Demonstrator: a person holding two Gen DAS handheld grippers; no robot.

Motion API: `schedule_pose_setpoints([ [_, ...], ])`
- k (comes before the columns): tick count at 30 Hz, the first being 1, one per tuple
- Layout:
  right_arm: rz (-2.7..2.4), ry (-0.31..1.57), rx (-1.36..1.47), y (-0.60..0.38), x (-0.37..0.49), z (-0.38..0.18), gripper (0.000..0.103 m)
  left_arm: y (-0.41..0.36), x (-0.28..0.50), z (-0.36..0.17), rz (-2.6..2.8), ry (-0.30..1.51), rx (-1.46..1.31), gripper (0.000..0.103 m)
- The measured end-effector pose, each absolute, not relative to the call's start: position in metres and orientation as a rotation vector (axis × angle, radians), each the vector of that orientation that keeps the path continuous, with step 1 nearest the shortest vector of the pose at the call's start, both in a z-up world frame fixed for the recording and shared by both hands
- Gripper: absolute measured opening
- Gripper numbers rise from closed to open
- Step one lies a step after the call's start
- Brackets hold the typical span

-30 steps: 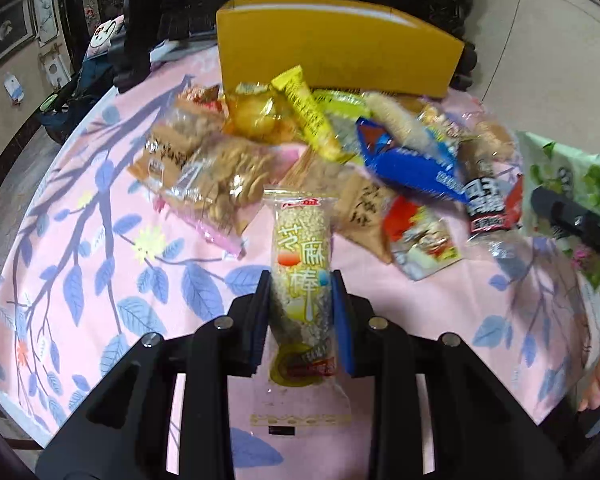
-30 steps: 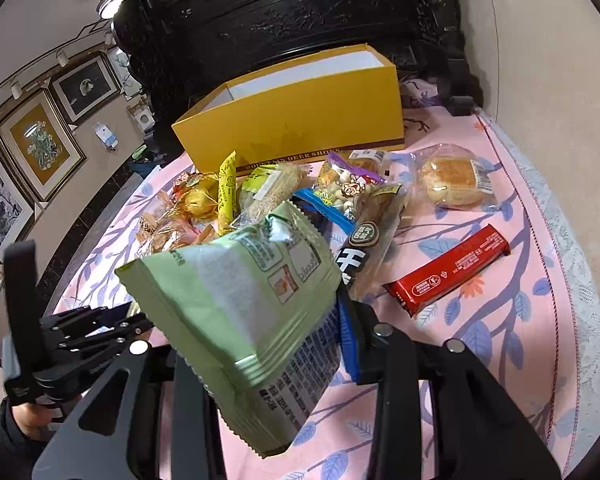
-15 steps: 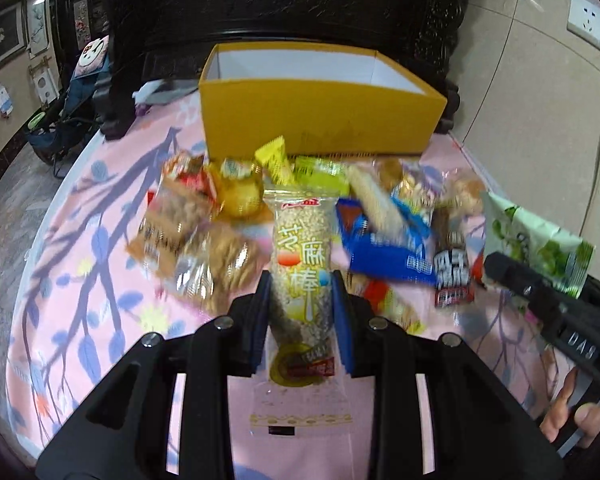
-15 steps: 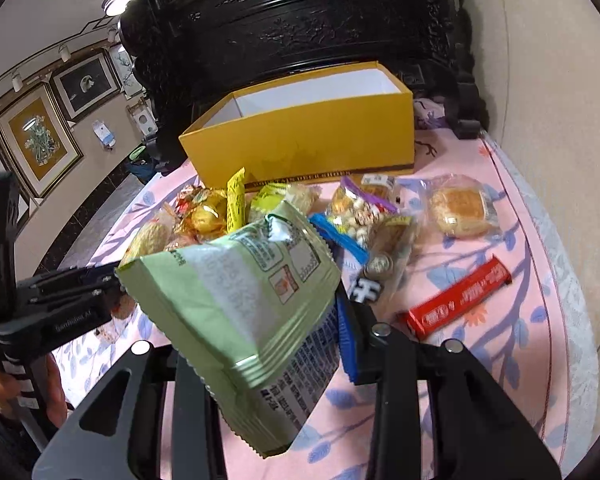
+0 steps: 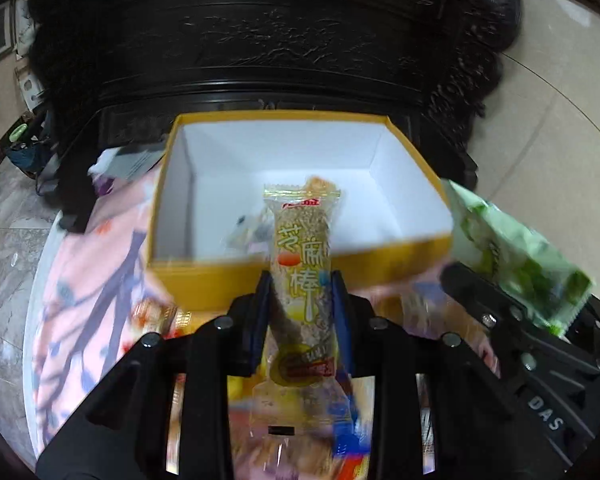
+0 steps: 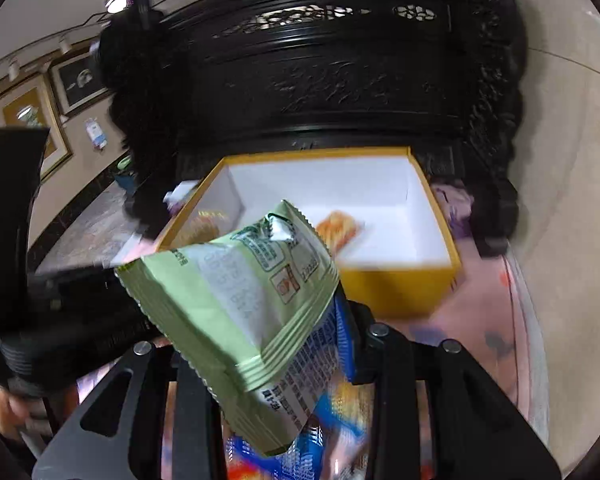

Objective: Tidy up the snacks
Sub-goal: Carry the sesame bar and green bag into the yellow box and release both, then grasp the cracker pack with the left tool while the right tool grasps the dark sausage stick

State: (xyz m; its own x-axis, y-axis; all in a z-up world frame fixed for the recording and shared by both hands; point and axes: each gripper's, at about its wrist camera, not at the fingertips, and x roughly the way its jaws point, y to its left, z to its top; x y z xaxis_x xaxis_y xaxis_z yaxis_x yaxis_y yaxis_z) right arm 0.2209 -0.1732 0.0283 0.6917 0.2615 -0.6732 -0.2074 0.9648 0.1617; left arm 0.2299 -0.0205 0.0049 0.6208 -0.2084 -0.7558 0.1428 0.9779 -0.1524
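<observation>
both hands are up by the yellow box [image 5: 300, 276] now, each claw pinching a snack: the left gripper [image 5: 302, 300] is clamped on the long sesame stick packet [image 5: 304, 264], the right gripper [image 6: 300, 320] on the green bag [image 6: 236, 300], which sticks out sideways and floppy. to do this well i'd carry each one clear past the near wall before letting go, and drop the stick flat so it doesn't prop on the rim. a couple of packets already lie in the box, one orange [image 6: 338, 228]. the two grippers sit close together, so the green bag could brush the left one; loose snacks lie blurred on the pink tablecloth [image 5: 88, 280] below, and dark carved furniture [image 5: 280, 40] stands right behind.
</observation>
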Motion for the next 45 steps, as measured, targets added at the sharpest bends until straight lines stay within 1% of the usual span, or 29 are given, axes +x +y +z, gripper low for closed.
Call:
schedule_pose_setpoints([
  [3,0.228,0.813,0.098,-0.177,0.264,0.021,0.034,-0.025,0.267,0.004,-0.175,0.892,-0.062,0.029],
  [10,0.205,0.844,0.104,-0.180,0.305,0.007,0.034,-0.016,0.303,-0.010,-0.150,0.921,-0.092,0.029],
  [11,0.203,0.854,0.104,-0.179,0.314,0.005,0.036,-0.014,0.308,-0.010,-0.144,0.919,-0.098,0.029],
  [12,0.200,0.869,0.100,-0.177,0.318,0.003,0.041,-0.012,0.313,-0.010,-0.134,0.912,-0.104,0.039],
  [13,0.176,0.905,0.088,-0.176,0.326,0.000,0.062,-0.009,0.317,-0.009,-0.117,0.905,-0.109,0.056],
  [14,0.130,0.924,0.073,-0.177,0.331,-0.002,0.064,-0.005,0.320,-0.009,-0.083,0.906,-0.110,0.087],
  [15,0.124,0.932,0.078,-0.181,0.331,-0.002,0.064,0.002,0.319,-0.008,-0.062,0.891,-0.131,0.096],
  [18,0.173,0.934,0.102,-0.191,0.310,-0.001,0.064,0.019,0.307,-0.007,-0.081,0.875,-0.180,0.096],
  [21,0.260,0.961,0.100,-0.191,0.261,-0.010,0.065,0.035,0.275,-0.012,-0.067,0.867,-0.168,0.096],
  [23,0.322,1.021,0.117,-0.187,0.224,-0.033,0.069,0.043,0.251,-0.019,-0.079,0.867,-0.171,0.096],
  [26,0.375,1.113,0.152,-0.176,0.186,-0.070,0.069,0.059,0.207,-0.039,-0.068,0.863,-0.192,0.096],
  [29,0.356,1.104,0.162,-0.168,0.169,-0.088,0.069,0.078,0.172,-0.060,-0.031,0.876,-0.224,0.096],
  [33,0.307,1.116,0.140,-0.159,0.173,-0.102,0.069,0.106,0.130,-0.079,0.053,0.881,-0.238,0.096],
  [37,0.304,1.094,0.158,-0.159,0.172,-0.097,0.069,0.134,0.097,-0.087,0.090,0.897,-0.263,0.096],
  [40,0.310,1.070,0.141,-0.164,0.157,-0.087,0.069,0.140,0.088,-0.092,0.083,0.909,-0.257,0.096],
  [45,0.290,1.065,0.123,-0.183,0.120,-0.083,0.069,0.108,0.093,-0.106,-0.021,0.964,-0.209,0.096],
])
